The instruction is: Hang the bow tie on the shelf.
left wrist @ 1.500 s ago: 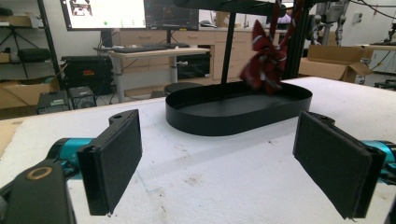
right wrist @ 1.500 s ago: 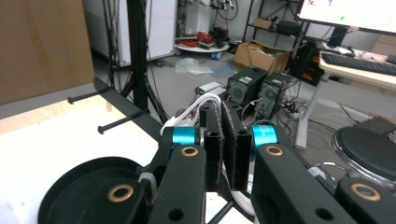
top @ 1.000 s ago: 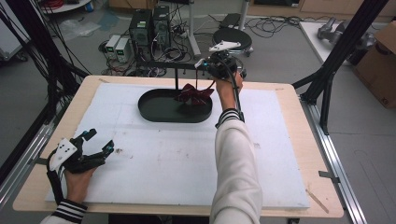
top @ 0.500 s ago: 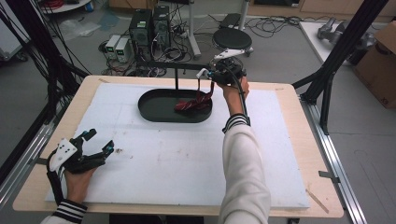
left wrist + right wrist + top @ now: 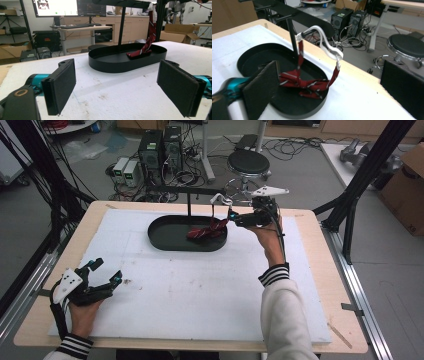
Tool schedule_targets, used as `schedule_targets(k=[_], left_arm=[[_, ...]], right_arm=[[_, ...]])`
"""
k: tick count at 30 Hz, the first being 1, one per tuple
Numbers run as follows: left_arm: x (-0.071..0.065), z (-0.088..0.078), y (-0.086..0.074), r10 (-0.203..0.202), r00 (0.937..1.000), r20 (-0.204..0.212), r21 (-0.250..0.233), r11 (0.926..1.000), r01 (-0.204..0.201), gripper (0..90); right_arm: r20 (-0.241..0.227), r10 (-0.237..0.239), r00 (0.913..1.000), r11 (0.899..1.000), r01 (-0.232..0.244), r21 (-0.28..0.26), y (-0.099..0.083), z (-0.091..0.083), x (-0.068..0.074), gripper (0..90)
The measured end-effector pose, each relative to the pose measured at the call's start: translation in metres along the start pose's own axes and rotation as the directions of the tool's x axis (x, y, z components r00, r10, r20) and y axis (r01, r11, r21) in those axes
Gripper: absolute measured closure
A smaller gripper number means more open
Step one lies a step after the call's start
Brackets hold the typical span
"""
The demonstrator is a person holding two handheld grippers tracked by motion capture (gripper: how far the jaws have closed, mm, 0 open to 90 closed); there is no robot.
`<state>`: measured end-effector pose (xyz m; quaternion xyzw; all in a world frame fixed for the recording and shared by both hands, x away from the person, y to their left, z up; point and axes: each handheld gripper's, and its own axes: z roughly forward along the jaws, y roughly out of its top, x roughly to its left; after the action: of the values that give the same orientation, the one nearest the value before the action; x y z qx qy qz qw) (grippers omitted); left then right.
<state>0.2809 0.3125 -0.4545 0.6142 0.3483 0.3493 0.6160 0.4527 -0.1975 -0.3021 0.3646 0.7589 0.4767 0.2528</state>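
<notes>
One tie (image 5: 207, 231), one tray (image 5: 165, 236), two grippers

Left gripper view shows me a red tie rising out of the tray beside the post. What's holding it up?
Observer: A white strap hooked on the end of the stand's top bar. Both red bands hang from it.
Operator: Is the right gripper gripping it?
Observer: No. The right gripper is open, just short of the strap, at the right end of the tray.
Operator: And the bow?
Observer: The bow lies crumpled on the tray floor at that same end, joined to both bands.
</notes>
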Motion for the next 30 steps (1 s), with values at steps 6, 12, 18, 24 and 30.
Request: schedule_targets(k=[6,12,18,24,30], left_arm=[[0.000,0.000,0.000,0.000,1.0000,-0.001,-0.002,1.0000,0.000,15.8],[0.000,0.000,0.000,0.002,1.0000,0.000,-0.002,1.0000,-0.002,15.8],[0.000,0.000,0.000,0.004,1.0000,0.000,-0.003,1.0000,-0.004,15.9],[-0.001,0.000,0.000,0.007,1.0000,-0.001,-0.002,1.0000,-0.007,15.9],[-0.001,0.000,0.000,0.006,1.0000,-0.001,-0.002,1.0000,-0.006,15.8]], right_arm=[[-0.037,-0.023,0.9991,0.998,0.021,-0.053,-0.005,-0.027,0.012,1.0],[-0.047,-0.048,0.9978,0.992,0.042,-0.120,-0.024,-0.056,0.024,1.0],[-0.039,-0.024,0.9990,0.988,0.017,-0.156,-0.056,-0.083,0.029,1.0],[-0.010,-0.002,1.0000,0.976,0.000,-0.216,-0.097,-0.103,0.035,1.0],[0.012,0.026,0.9996,0.966,-0.021,-0.259,-0.139,-0.111,0.041,1.0]])
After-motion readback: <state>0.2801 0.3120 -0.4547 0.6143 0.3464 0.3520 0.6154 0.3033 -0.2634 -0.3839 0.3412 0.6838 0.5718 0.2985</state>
